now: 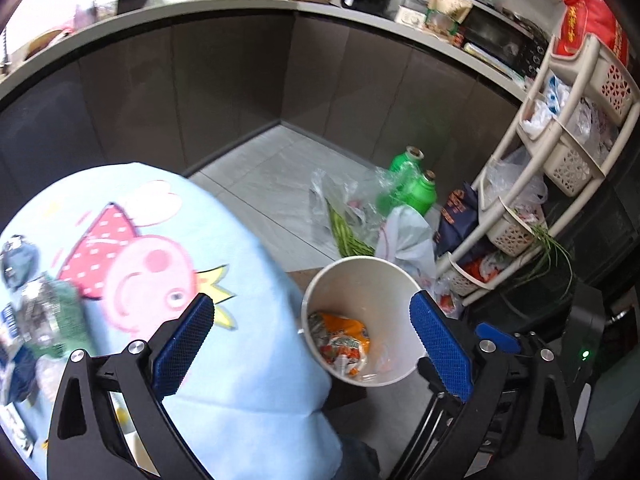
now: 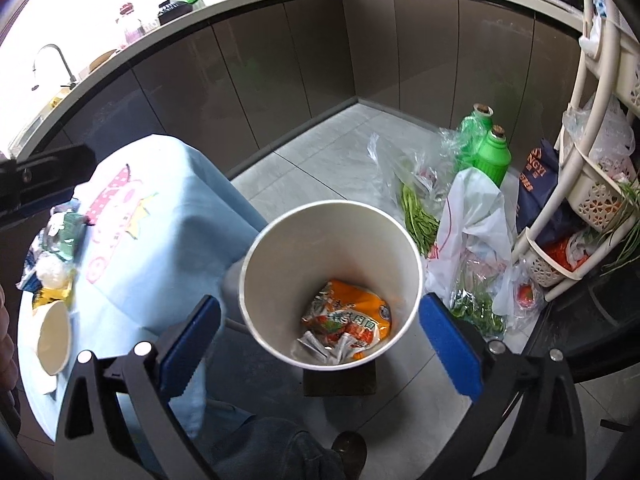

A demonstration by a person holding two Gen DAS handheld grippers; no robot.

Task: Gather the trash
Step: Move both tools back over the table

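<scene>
A white paper bucket stands on a dark block on the floor beside the table. In it lie an orange snack wrapper and some silvery scraps. My right gripper hangs open above the bucket's mouth with nothing between its blue pads. My left gripper is open too and empty, over the table's edge with the bucket to its right. On the light blue cartoon tablecloth lie a green wrapper, a crumpled white ball and a white bowl. These look blurred in the left wrist view.
Two green bottles, plastic bags with green beans and a white bag lie on the floor tiles behind the bucket. A cream basket rack stands at the right. Dark cabinets under a cluttered counter close the back. A person's jeans leg is below.
</scene>
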